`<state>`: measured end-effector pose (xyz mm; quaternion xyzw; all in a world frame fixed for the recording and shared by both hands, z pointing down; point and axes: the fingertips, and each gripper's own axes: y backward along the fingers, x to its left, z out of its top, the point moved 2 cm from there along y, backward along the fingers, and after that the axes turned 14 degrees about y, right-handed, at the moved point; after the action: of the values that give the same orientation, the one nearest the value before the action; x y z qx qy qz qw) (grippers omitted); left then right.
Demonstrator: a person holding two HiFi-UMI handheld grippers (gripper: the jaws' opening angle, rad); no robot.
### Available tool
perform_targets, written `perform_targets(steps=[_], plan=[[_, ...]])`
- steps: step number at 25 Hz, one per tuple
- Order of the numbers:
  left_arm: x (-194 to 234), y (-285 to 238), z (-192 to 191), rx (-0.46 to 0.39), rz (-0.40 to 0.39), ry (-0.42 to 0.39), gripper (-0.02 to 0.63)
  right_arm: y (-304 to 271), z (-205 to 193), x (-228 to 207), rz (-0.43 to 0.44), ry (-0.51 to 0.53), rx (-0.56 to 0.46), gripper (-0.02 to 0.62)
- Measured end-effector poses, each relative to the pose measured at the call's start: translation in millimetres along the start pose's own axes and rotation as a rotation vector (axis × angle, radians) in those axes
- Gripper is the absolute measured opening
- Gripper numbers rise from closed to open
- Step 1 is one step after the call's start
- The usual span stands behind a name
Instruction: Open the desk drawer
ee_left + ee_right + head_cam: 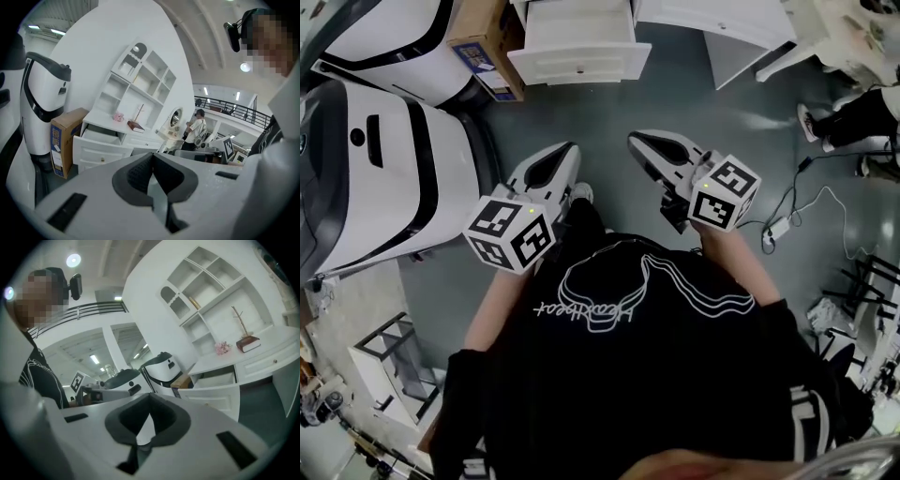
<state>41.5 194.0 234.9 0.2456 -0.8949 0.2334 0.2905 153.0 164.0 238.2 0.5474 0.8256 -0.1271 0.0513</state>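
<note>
The white desk drawer (579, 42) stands pulled out at the top of the head view, far beyond both grippers. It also shows open in the left gripper view (101, 139) and in the right gripper view (220, 386), under the desk's shelf unit (140, 82). My left gripper (562, 155) and right gripper (639, 142) are held side by side close to the person's chest, pointing toward the desk. Both are shut with nothing between the pads, as the left gripper (151, 158) and the right gripper (149, 401) show in their own views.
A cardboard box (487, 42) stands left of the drawer beside a large white and black machine (384, 178). A cable with a plug block (776, 227) lies on the grey floor at right. Someone's shoe (811, 120) is at far right; a person (194, 131) stands far off.
</note>
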Motion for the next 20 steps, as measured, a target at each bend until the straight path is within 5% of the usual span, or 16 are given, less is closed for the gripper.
perform_targets(steps=[9,20], plan=[[-59,17,6,-0.047,-0.044,-0.092,0.003,35,46,40,0.052,0.141,-0.074,0.005],[-77,11,7,-0.056,-0.052,-0.124,0.003,49,53,39,0.071,0.121,-0.112,0.005]])
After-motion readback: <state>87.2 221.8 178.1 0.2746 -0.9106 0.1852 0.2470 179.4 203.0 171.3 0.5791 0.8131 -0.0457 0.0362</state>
